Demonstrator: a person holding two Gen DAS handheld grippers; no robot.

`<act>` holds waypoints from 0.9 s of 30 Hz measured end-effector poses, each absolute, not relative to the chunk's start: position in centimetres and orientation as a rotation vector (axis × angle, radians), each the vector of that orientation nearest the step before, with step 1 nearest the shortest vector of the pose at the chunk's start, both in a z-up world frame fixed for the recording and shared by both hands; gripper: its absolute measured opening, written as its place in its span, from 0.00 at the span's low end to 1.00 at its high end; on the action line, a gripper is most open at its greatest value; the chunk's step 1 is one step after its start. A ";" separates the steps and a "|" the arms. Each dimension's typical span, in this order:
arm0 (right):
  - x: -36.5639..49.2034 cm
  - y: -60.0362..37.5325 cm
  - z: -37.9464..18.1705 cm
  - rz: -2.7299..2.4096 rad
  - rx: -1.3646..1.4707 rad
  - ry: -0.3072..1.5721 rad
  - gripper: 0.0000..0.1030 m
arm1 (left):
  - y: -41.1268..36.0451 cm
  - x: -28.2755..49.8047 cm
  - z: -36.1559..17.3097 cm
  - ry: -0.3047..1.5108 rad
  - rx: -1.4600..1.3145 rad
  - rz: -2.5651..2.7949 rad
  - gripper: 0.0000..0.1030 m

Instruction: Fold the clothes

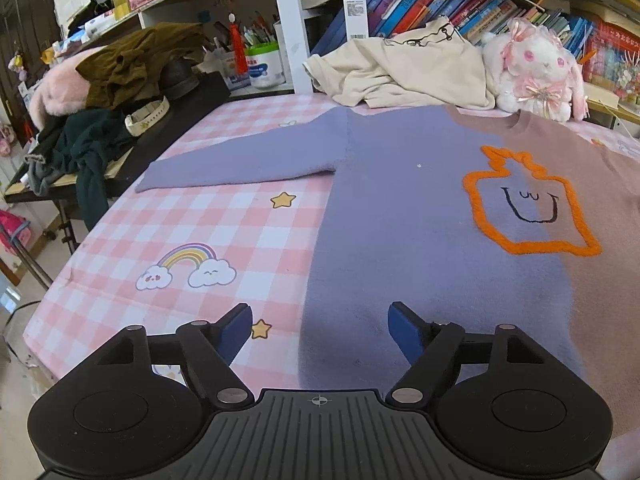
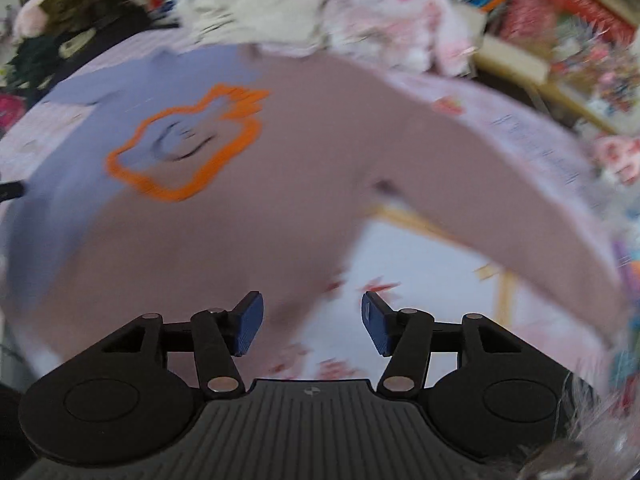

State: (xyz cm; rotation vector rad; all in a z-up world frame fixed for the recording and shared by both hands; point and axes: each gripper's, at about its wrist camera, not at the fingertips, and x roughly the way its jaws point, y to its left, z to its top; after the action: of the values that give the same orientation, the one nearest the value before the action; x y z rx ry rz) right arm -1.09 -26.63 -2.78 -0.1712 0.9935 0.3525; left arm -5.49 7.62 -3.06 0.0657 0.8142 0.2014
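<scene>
A two-tone sweater (image 1: 400,208), purple on its left half and dusty pink on its right, lies flat and face up on the pink checked tablecloth (image 1: 192,224). It has an orange outline figure with a smiley face. Its purple sleeve (image 1: 240,164) stretches out to the left. My left gripper (image 1: 320,332) is open and empty, just above the sweater's lower left hem. In the blurred right wrist view the sweater (image 2: 248,208) shows with its pink sleeve (image 2: 500,200) spread to the right. My right gripper (image 2: 312,320) is open and empty over the lower right hem edge.
A cream garment (image 1: 400,68) and a white plush rabbit (image 1: 536,68) lie behind the sweater. Olive and dark green clothes (image 1: 112,92) are heaped on a black side table (image 1: 168,128) at the left. Shelves with books (image 1: 440,4) stand behind.
</scene>
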 end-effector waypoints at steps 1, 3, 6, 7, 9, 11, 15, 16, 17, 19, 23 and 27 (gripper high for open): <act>-1.5 -26.2 -3.0 0.365 -0.167 1.003 0.52 | 7.6 -5.5 -3.1 0.817 0.066 0.202 0.77; -1.9 -25.7 -3.4 0.382 -0.170 1.015 0.52 | 7.5 -5.6 -3.1 0.823 0.069 0.204 0.79; -2.2 -25.2 -3.7 0.397 -0.171 1.030 0.52 | 7.6 -5.9 -3.2 0.835 0.076 0.209 0.79; -2.4 -25.1 -3.7 0.397 -0.170 1.034 0.53 | 7.7 -6.0 -3.2 0.840 0.076 0.211 0.79; -2.4 -25.4 -3.9 0.395 -0.162 1.040 0.53 | 7.9 -6.3 -3.3 0.850 0.077 0.216 0.79; -2.4 -25.8 -4.2 0.395 -0.149 1.044 0.53 | 8.0 -6.6 -3.3 0.861 0.077 0.221 0.79; -2.8 -26.2 -4.3 0.391 -0.134 1.050 0.53 | 8.3 -7.1 -3.5 0.877 0.081 0.235 0.79; -2.9 -26.2 -4.3 0.392 -0.134 1.050 0.53 | 8.4 -7.1 -3.5 0.878 0.079 0.240 0.79; -3.0 -26.2 -4.3 0.396 -0.136 1.050 0.53 | 8.4 -7.2 -3.5 0.880 0.073 0.240 0.79; -3.2 -26.3 -4.2 0.402 -0.139 1.051 0.53 | 8.6 -7.2 -3.5 0.882 0.061 0.241 0.79; -3.6 -26.5 -4.1 0.417 -0.129 1.057 0.52 | 8.6 -7.2 -3.7 0.883 0.050 0.240 0.79; -3.8 -26.7 -4.0 0.437 -0.095 1.077 0.38 | 8.4 -7.4 -3.6 0.875 0.051 0.229 0.79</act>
State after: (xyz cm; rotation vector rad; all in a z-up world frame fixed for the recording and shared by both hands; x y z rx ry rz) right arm -3.79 -26.68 -4.03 -0.0953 1.0773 0.4367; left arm -7.37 8.40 -3.65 0.0506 0.8748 0.2288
